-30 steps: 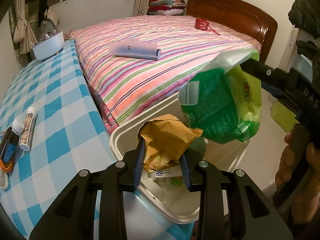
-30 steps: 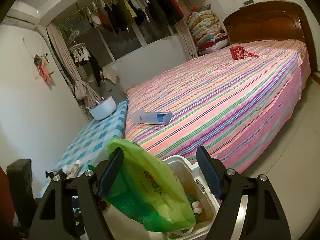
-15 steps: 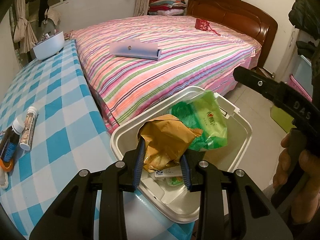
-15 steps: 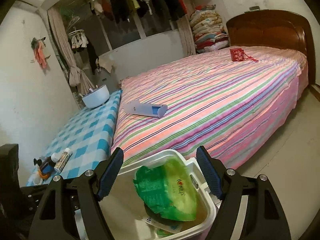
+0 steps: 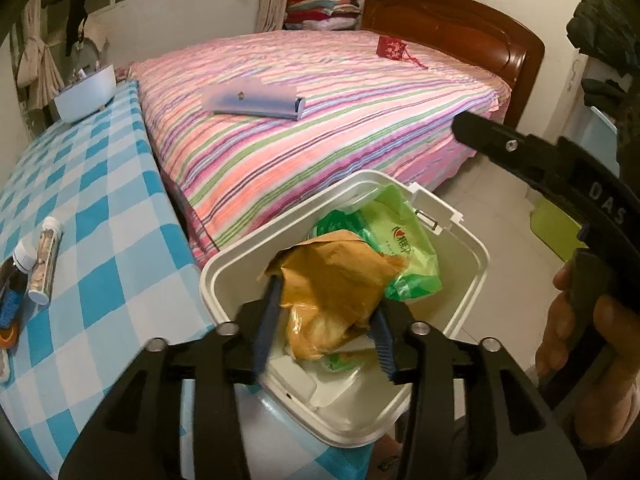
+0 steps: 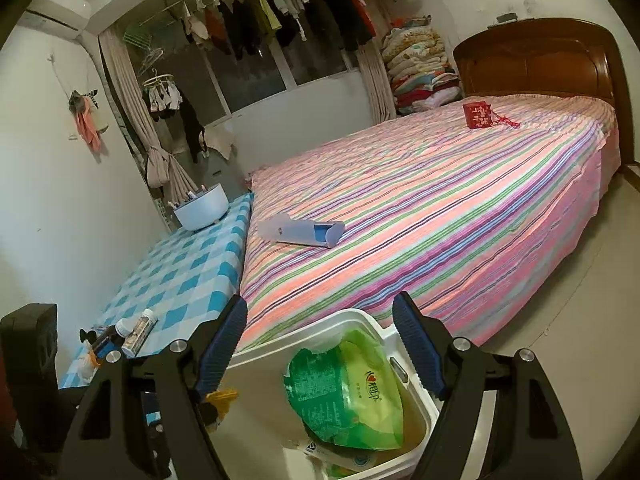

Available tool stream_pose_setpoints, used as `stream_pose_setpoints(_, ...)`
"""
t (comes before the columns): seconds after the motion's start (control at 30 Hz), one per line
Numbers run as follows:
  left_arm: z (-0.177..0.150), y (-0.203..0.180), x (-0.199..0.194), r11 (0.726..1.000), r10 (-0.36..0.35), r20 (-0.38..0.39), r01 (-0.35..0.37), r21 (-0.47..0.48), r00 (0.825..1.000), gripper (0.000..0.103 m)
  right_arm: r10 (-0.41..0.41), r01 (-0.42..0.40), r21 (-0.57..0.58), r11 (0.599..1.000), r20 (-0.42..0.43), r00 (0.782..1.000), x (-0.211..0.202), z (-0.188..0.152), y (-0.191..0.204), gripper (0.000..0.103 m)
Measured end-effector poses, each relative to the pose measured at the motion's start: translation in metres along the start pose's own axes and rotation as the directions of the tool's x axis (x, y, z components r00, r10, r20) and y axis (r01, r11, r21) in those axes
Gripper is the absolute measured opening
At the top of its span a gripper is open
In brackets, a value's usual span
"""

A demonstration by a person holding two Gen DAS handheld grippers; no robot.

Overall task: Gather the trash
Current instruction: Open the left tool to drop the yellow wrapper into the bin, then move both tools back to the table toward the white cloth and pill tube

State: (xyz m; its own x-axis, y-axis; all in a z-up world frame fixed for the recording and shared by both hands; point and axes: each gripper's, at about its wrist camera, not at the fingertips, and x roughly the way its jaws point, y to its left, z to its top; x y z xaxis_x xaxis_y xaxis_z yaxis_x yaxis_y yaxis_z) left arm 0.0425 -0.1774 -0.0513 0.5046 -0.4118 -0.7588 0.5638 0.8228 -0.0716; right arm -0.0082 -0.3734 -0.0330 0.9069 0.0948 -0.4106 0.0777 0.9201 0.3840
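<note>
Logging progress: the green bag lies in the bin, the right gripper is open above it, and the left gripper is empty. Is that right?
Not quite. The left gripper is not empty: in the left wrist view its fingers hold a brown paper bag over the bin. The rest holds: the green bag lies in the bin and the right gripper is open above it.

One white bin (image 5: 472, 258) beside the bed (image 5: 360, 128), holding two visible wrappers — one green bag (image 6: 352, 396), one brown paper bag (image 5: 336, 280). Two grippers: left gripper (image 5: 324, 324), right gripper (image 6: 320, 344). One hand (image 5: 588, 348) in the left view. On the checked tablecloth (image 5: 100, 208) — one white bowl (image 6: 202, 210), one tube (image 5: 46, 260), one dark bottle (image 5: 14, 280). On the striped cover: one pale blue case (image 6: 300, 232), one red pouch (image 6: 478, 115). One stack of folded bedding (image 6: 420, 72).
</note>
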Motion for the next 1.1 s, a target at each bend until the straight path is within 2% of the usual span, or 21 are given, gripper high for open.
stream_pose_setpoints(0.07,0.001,0.000,-0.004,1.000,0.003,0.013,-0.003,0.001,1.000,0.060,-0.001,0.001,-0.002,1.000,0.001,1.000,0.000,0.000,0.001,0.073)
stream_pose_setpoints(0.1,0.001,0.000,-0.005,1.000,0.001,0.014,-0.001,0.001,1.000,0.074,0.002,-0.002,-0.001,1.000,0.001,1.000,0.000,0.001,0.001,0.073)
stream_pose_setpoints(0.13,0.001,0.001,-0.006,1.000,0.000,0.017,0.000,-0.003,1.000,0.078,0.004,-0.004,-0.002,1.000,0.001,1.000,0.001,0.001,0.002,0.073)
stream_pose_setpoints(0.2,0.002,0.002,-0.010,1.000,0.009,0.042,-0.009,-0.009,0.999,0.079,0.002,-0.002,-0.003,1.000,0.004,1.000,0.001,0.001,0.002,0.073)
stream_pose_setpoints(0.3,0.004,0.006,-0.015,1.000,0.023,0.054,-0.022,-0.016,0.998,0.085,0.003,-0.003,0.002,1.000,0.005,1.000,0.001,0.002,0.002,0.073)
stream_pose_setpoints(0.53,0.007,0.032,-0.030,0.993,0.092,0.106,-0.084,-0.079,0.990,0.086,0.037,-0.037,-0.008,0.999,0.003,0.999,0.003,0.002,0.015,0.073)
stream_pose_setpoints(0.83,-0.002,0.085,-0.051,0.973,0.188,0.125,-0.167,-0.161,0.974,0.086,0.117,-0.118,-0.039,0.992,-0.017,0.993,0.018,0.000,0.056,0.073)
stream_pose_setpoints(1.1,-0.024,0.155,-0.092,0.920,0.310,0.140,-0.260,-0.292,0.940,0.086,0.203,-0.209,-0.093,0.973,-0.070,0.977,0.044,-0.013,0.114,0.073)
